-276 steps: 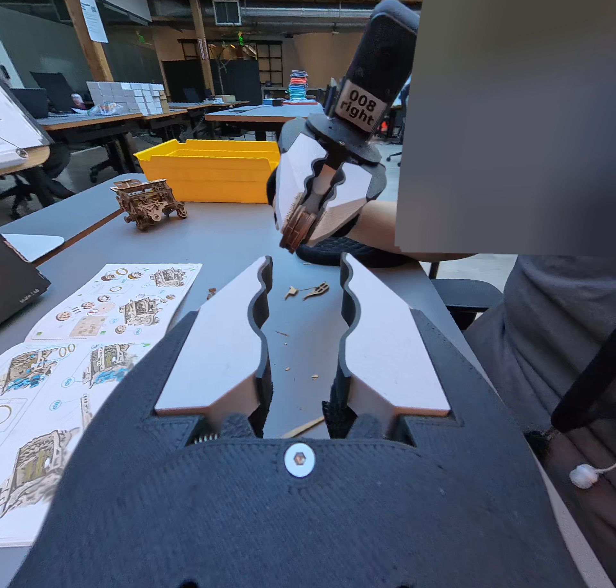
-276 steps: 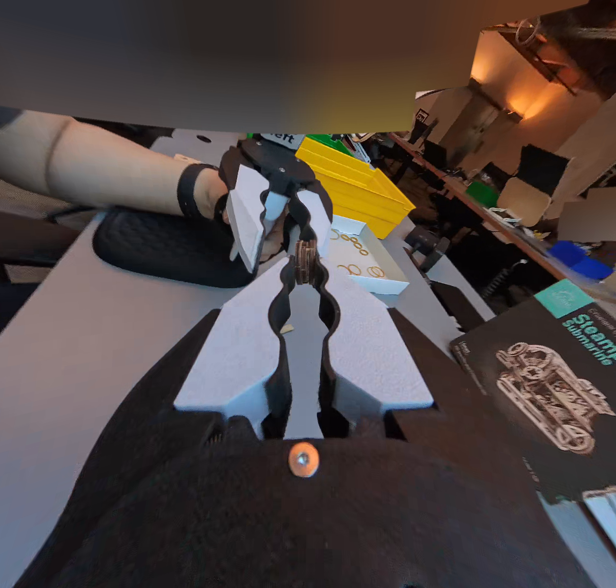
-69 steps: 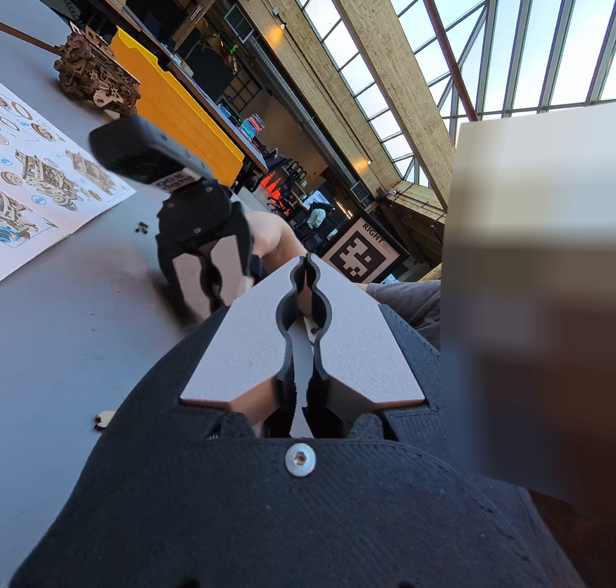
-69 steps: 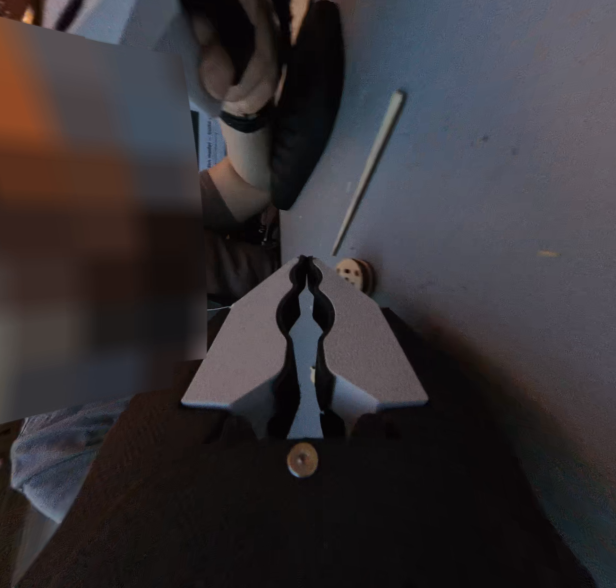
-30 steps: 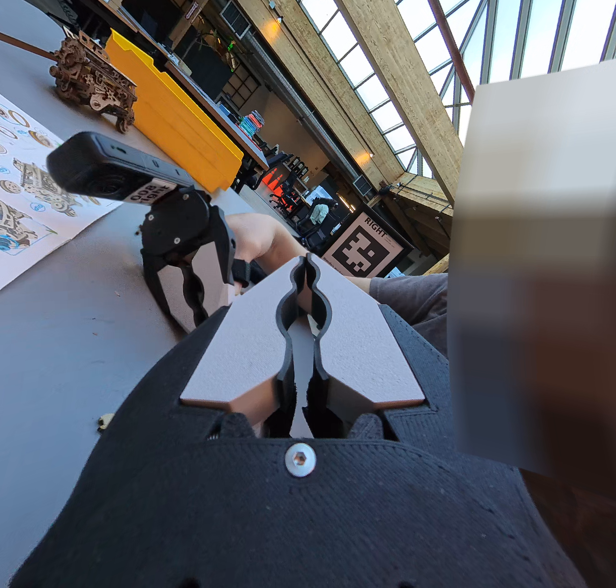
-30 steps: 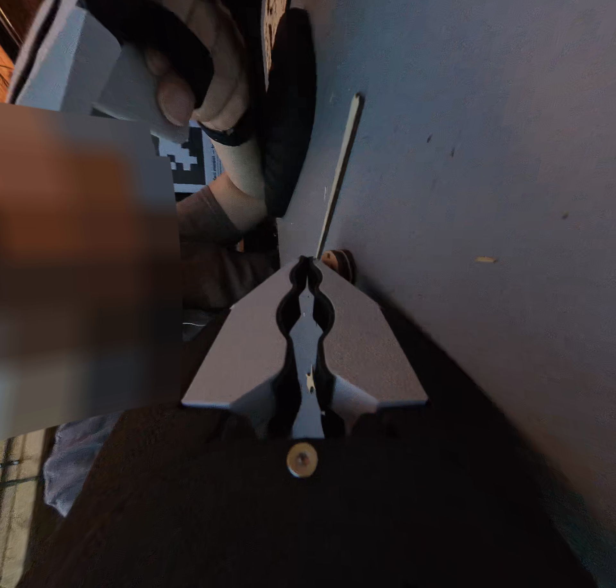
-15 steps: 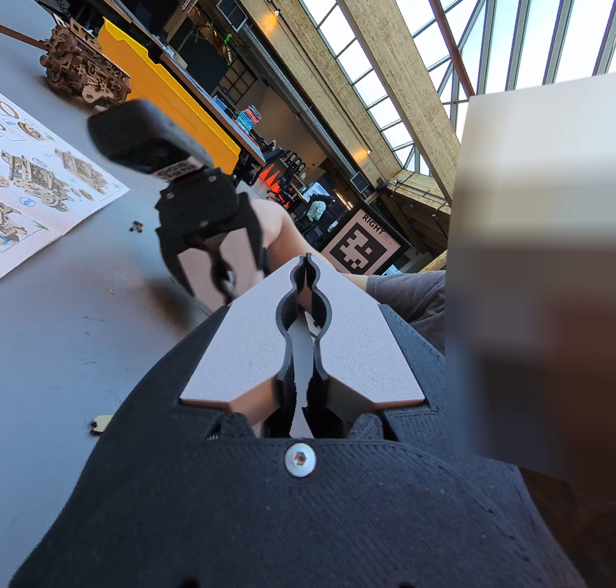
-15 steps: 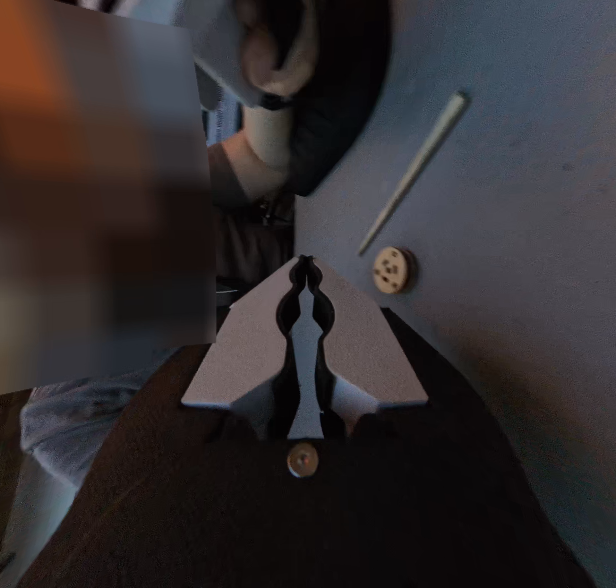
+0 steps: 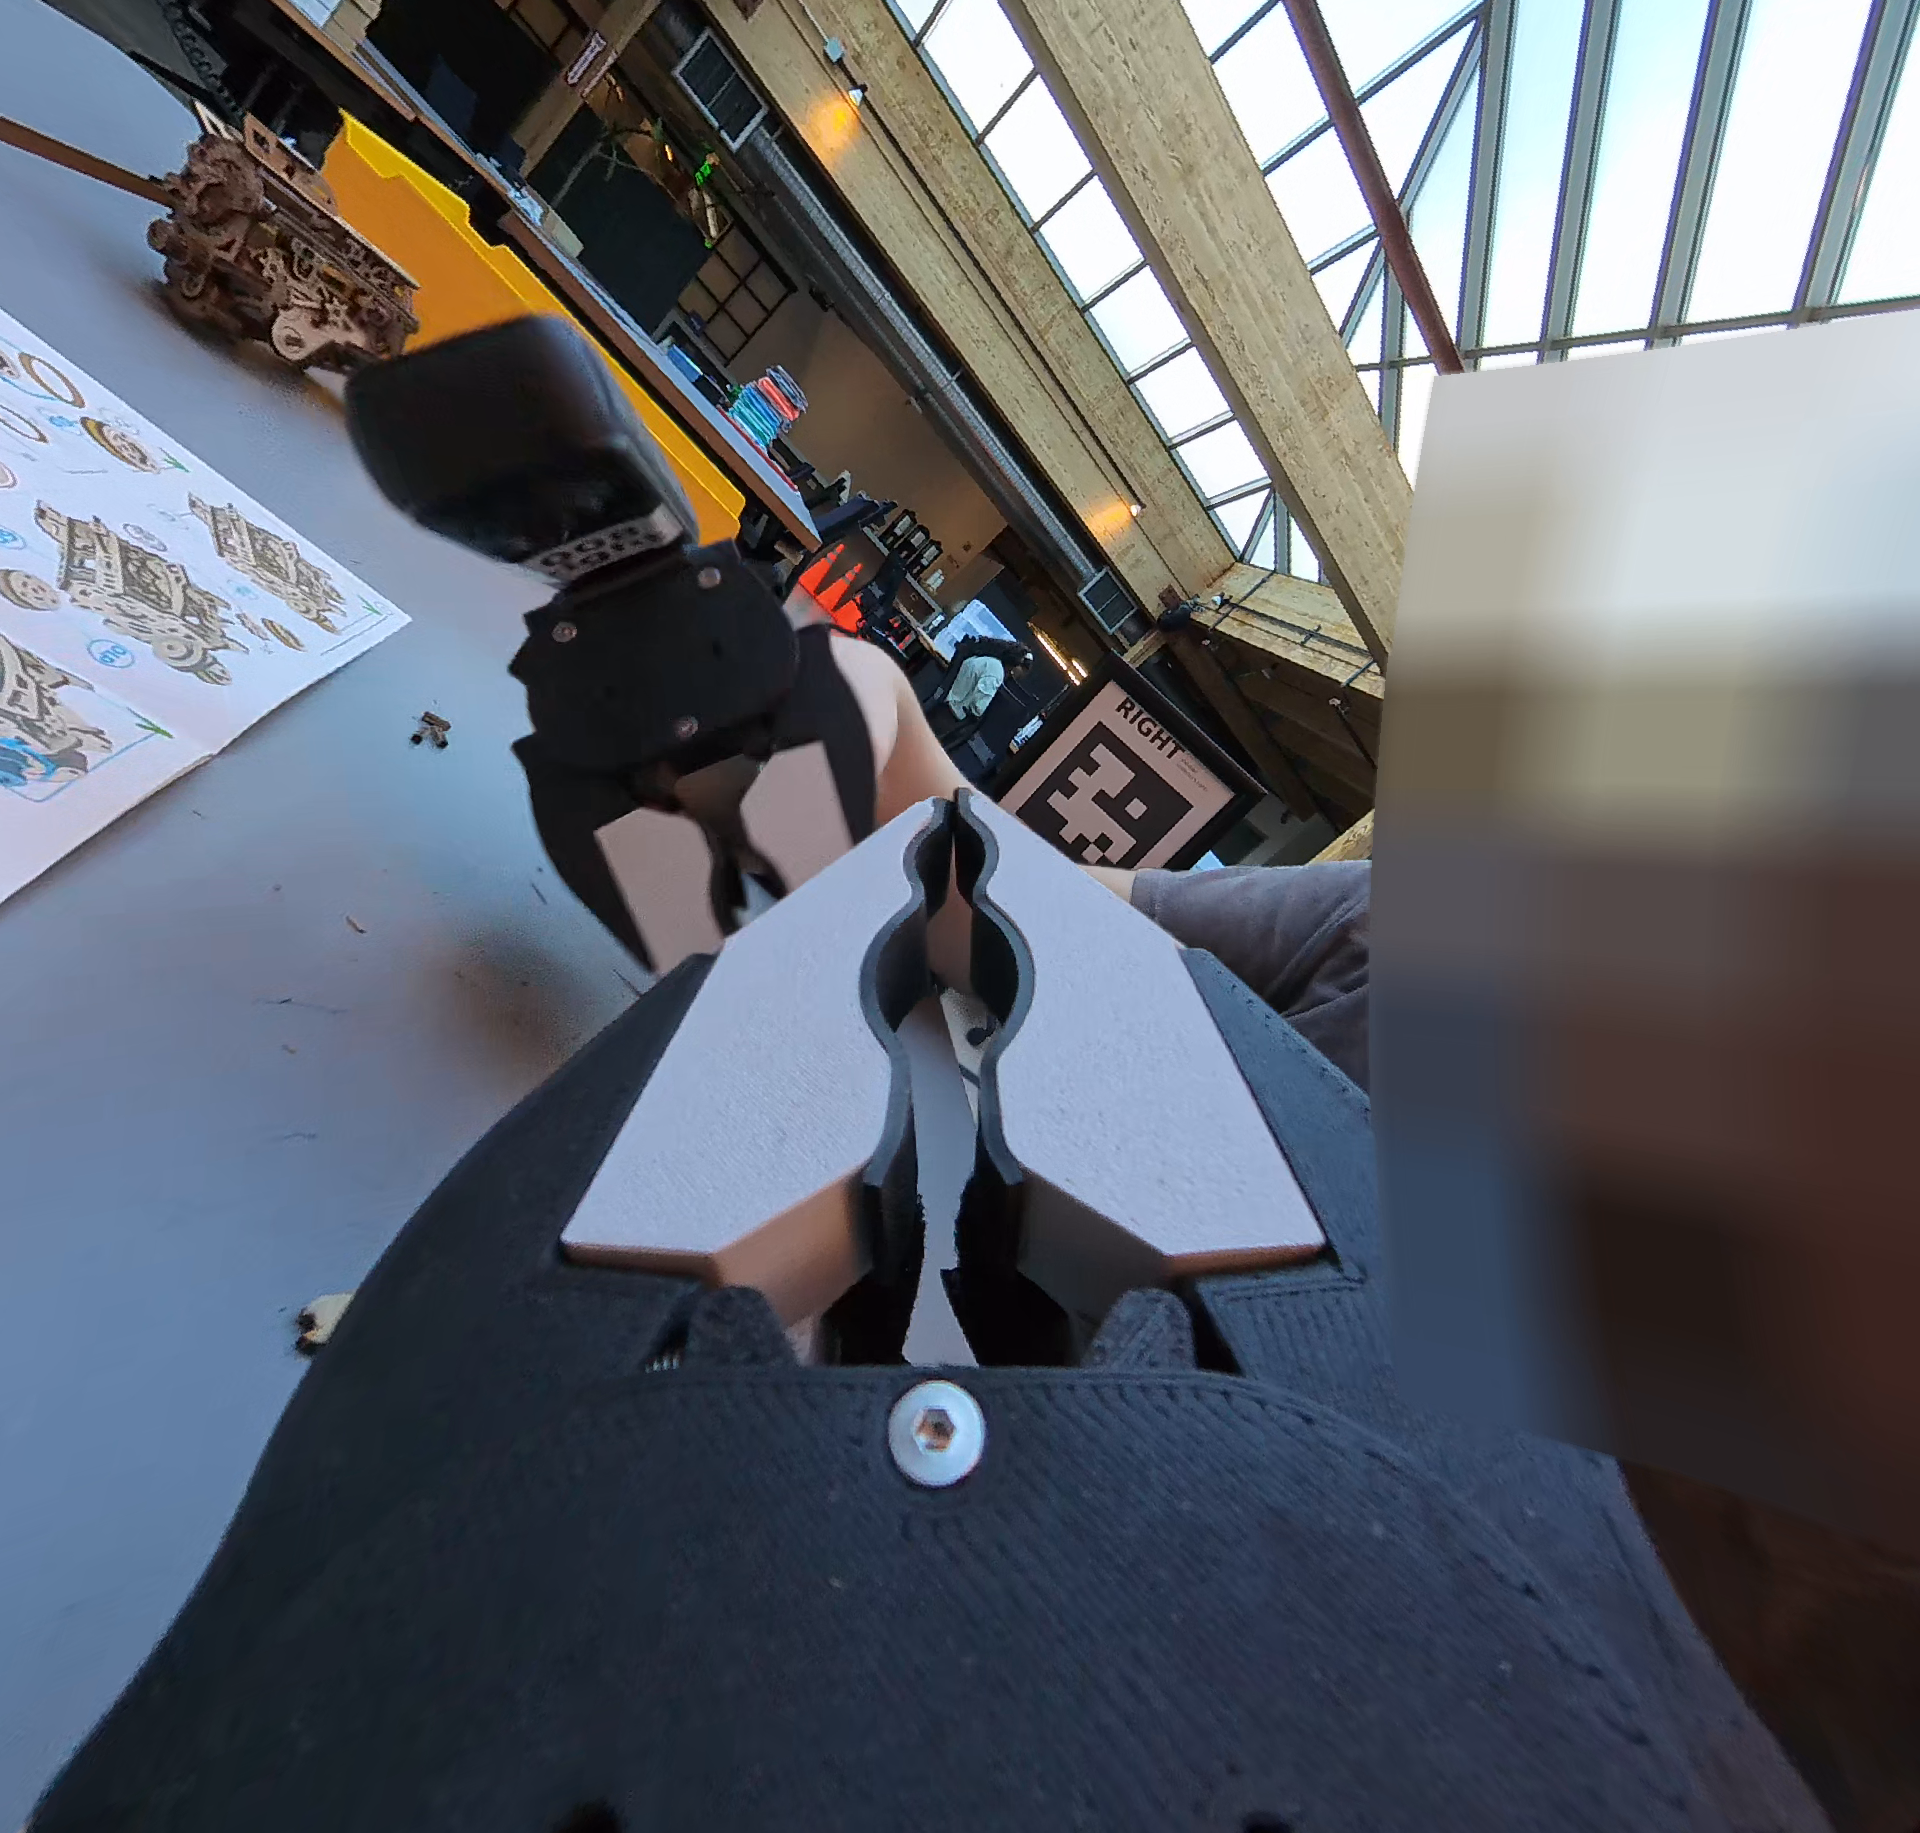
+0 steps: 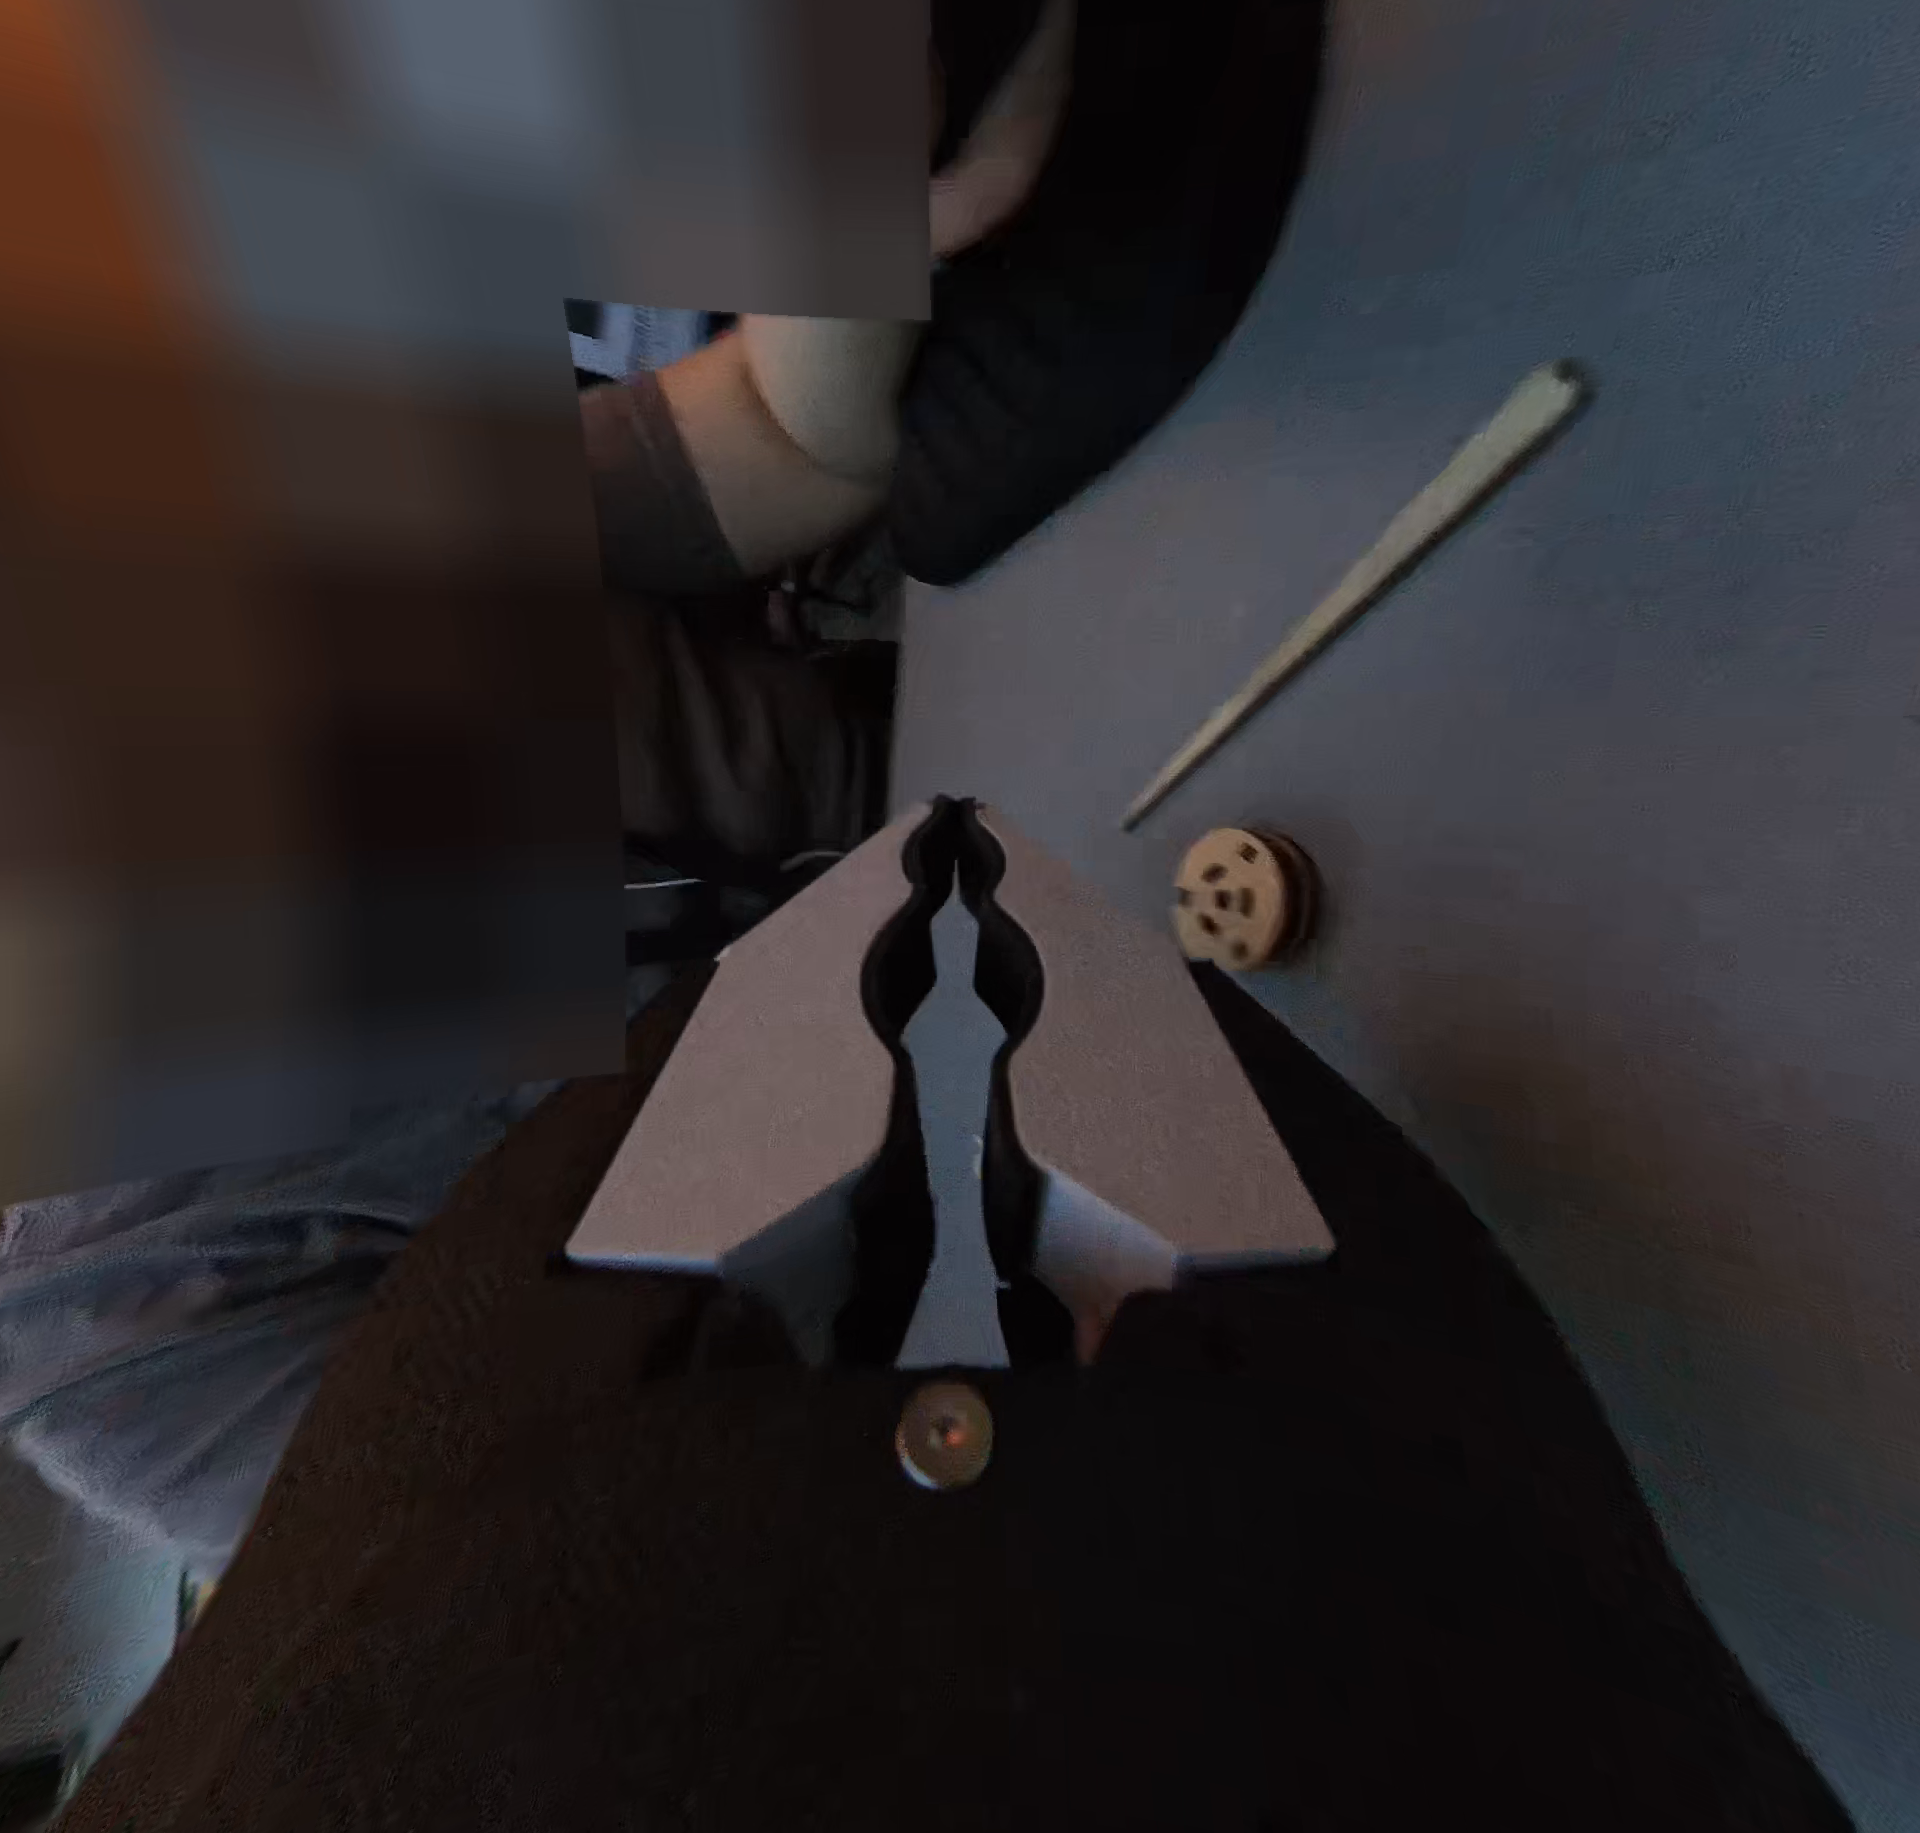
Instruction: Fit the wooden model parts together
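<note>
One wooden disc stack (image 10: 1242,898), holed face toward right hand-held gripper (image 10: 958,809).

Writing shows on a marker board (image 9: 1117,781) and instruction sheet (image 9: 156,578); wording withheld.

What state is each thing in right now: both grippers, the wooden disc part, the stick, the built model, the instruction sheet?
left gripper: shut, fingertips touching, nothing visibly held.
right gripper: shut, holding nothing, tips beside the disc.
wooden disc part: loose on the grey table, ungripped.
wooden stick: lying flat on the table, apart from the disc.
assembled wooden model: standing on the table by the yellow bin.
instruction sheet: lying flat, open.
</note>
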Demonstrator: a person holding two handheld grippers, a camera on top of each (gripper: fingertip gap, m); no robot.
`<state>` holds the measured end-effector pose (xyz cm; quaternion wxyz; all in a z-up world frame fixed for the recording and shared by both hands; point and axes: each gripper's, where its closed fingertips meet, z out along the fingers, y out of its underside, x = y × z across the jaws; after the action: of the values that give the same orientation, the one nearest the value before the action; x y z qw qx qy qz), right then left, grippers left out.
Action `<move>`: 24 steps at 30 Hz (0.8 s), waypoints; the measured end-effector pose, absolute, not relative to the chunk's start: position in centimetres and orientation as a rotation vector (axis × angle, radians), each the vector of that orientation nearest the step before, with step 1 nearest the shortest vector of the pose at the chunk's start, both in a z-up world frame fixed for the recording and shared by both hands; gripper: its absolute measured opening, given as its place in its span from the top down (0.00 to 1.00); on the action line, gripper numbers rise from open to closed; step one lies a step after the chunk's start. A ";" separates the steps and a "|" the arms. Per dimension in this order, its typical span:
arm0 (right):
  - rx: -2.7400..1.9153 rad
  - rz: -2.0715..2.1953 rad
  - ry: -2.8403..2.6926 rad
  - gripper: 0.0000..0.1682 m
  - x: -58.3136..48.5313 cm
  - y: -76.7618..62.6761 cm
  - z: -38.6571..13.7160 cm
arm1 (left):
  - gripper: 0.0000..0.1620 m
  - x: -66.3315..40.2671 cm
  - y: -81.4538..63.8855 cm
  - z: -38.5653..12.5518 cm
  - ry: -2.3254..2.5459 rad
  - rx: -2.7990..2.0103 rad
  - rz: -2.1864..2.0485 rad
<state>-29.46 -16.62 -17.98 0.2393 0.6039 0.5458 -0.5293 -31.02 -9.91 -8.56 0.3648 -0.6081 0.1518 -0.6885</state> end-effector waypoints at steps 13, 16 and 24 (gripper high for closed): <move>1.687 -1.430 1.432 1.00 -29.6 -15.6 -19.3 | 1.00 -30.7 -10.3 -8.4 0.414 -1.560 -1.775; 1.740 -1.342 1.327 1.00 -29.5 -15.1 -21.4 | 1.00 -30.7 -10.2 -8.5 0.413 -1.562 -1.773; 1.675 -1.490 1.361 1.00 -30.6 -15.3 -18.7 | 1.00 -31.1 -10.1 -8.2 0.393 -1.545 -1.769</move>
<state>-30.62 -15.31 -18.69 0.2565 0.6173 0.5016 -0.5492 -31.13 -10.06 -8.15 0.3711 -0.6024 0.1531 -0.6899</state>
